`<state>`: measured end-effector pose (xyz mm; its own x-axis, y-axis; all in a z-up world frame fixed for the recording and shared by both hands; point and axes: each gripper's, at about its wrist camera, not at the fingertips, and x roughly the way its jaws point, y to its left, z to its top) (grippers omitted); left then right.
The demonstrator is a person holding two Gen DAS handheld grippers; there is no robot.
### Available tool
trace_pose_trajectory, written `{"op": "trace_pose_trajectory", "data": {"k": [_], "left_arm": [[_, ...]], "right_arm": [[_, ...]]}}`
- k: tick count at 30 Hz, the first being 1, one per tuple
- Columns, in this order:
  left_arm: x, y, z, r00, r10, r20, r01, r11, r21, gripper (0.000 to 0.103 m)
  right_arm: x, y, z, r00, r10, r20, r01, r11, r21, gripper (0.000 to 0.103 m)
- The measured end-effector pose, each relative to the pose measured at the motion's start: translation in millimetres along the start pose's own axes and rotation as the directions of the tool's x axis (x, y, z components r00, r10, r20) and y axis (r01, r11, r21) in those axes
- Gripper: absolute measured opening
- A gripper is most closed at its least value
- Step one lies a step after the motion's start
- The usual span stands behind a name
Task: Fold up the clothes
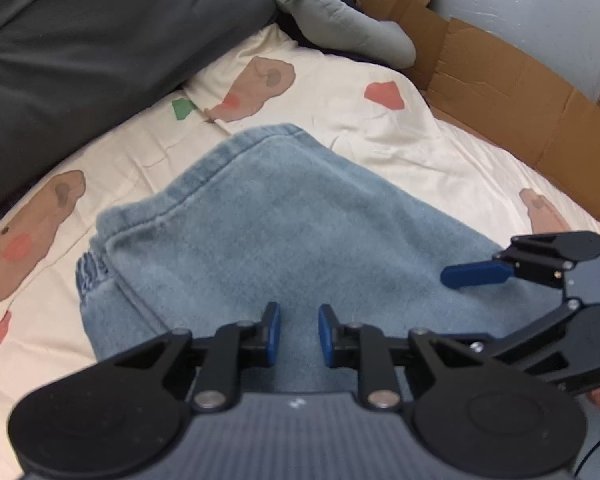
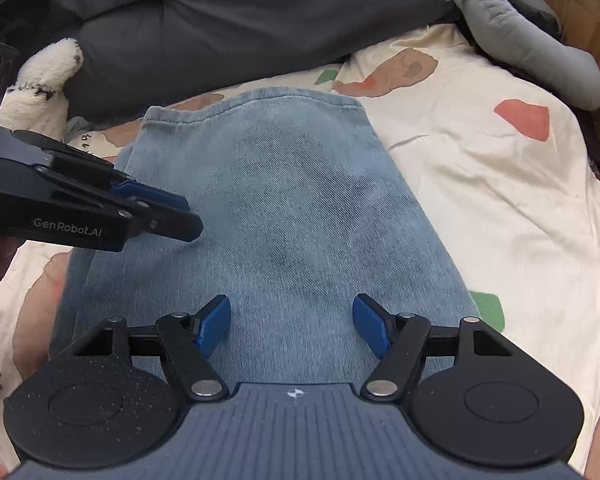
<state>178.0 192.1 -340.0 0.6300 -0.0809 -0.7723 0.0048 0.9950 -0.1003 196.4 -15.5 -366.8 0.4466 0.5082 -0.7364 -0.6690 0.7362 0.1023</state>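
Light blue jeans (image 1: 284, 216) lie folded lengthwise on a cream printed bedsheet (image 1: 380, 132). An elastic waistband (image 1: 92, 272) peeks out at their left. My left gripper (image 1: 299, 312) hovers over the denim, open by a narrow gap with nothing between its pads. In the right wrist view the jeans (image 2: 284, 200) run away from me to a stitched hem. My right gripper (image 2: 292, 304) stands wide open above them, gripping nothing. The left gripper (image 2: 190, 218) reaches in from the left over the jeans' left edge. My right gripper's upper finger (image 1: 474, 274) shows at the right of the left wrist view.
A dark grey duvet (image 1: 100, 40) bounds the far side of the bed. A grey plush (image 1: 340, 20) and brown cardboard (image 1: 500, 92) sit at the far right. A white soft toy (image 2: 44, 80) lies at the far left. Bedsheet (image 2: 500, 200) shows right of the jeans.
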Motion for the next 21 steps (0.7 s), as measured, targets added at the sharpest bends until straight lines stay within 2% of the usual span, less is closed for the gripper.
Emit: {"op": "trace_pose_trajectory", "data": {"k": [6,11,19,21], "left_arm": [[-11.4,-3.5,-7.3,1.0,-0.001,-0.01,0.001,1.0,0.023,0.023],[-24.2,-13.4,-23.5,0.999,-0.044,-0.017,0.044,0.998,0.041,0.024],[-35.2,-32.3,-43.7,0.994,-0.103,-0.031,0.105,0.994,0.042,0.025],[-35.4,-38.0,-50.1,0.993,-0.113,-0.043,0.115,0.992,0.042,0.025]], "right_arm": [[-19.7,-3.7,-22.0,0.999,-0.032,-0.02,0.032,0.999,-0.014,0.073],[-40.4,-13.4,-40.5,0.996,-0.052,-0.071,0.053,0.999,0.01,0.073],[-71.6,-31.3,-67.5,0.979,-0.114,-0.168,0.118,0.993,0.012,0.073],[-79.2,-31.5,-75.4,0.968,-0.135,-0.212,0.139,0.99,0.003,0.073]]}}
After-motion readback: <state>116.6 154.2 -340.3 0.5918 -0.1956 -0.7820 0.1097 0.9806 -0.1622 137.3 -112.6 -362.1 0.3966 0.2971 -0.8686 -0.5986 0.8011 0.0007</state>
